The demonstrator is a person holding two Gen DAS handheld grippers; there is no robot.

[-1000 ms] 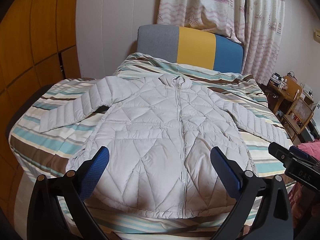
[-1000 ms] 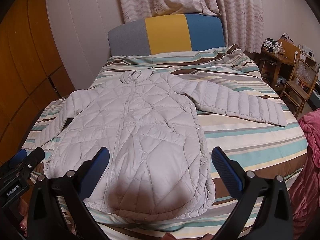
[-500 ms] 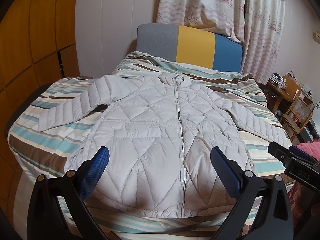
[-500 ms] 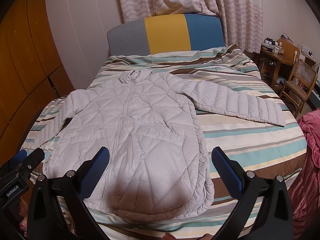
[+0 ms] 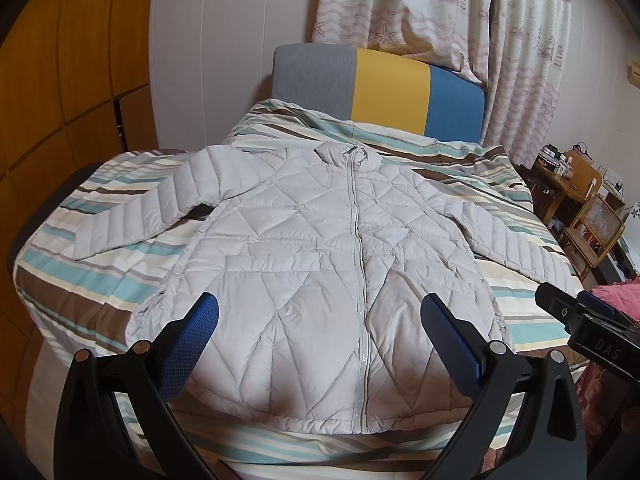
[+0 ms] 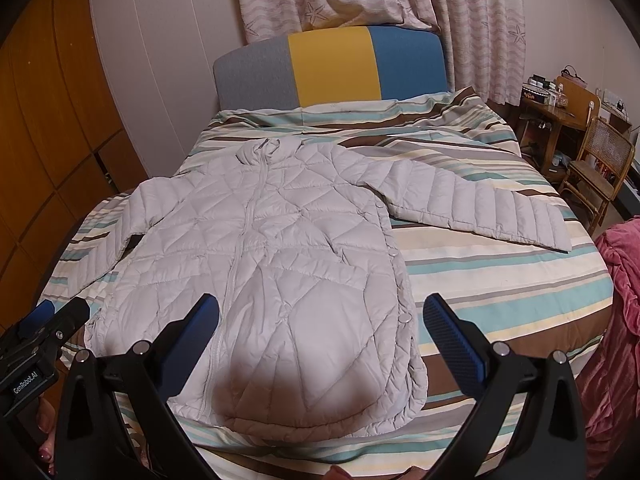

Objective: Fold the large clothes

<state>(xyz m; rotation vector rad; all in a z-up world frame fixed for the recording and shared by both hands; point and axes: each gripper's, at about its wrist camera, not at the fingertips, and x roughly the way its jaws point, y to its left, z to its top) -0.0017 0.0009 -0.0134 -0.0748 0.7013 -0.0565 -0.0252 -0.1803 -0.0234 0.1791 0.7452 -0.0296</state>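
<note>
A pale grey quilted puffer jacket [image 5: 320, 264] lies flat and zipped on the striped bed [image 5: 100, 280], collar toward the headboard, both sleeves spread outward. In the right wrist view the same jacket [image 6: 280, 272] fills the bed's left half, its right sleeve [image 6: 480, 208] stretched across the stripes. My left gripper [image 5: 319, 320] hovers open above the jacket's hem with nothing between its blue pads. My right gripper [image 6: 320, 320] is also open and empty over the hem's right side. Each gripper shows at the edge of the other's view.
A grey, yellow and blue headboard [image 6: 332, 64] stands under patterned curtains [image 5: 440, 20]. Wooden wardrobe panels [image 5: 60, 80] line the left. A wooden desk [image 6: 560, 116] and cane chair [image 6: 600, 168] stand at the right, with a pink cloth [image 6: 616, 320] beside the bed.
Both views have shifted only slightly; the jacket lies as before and both grippers stay open above its hem.
</note>
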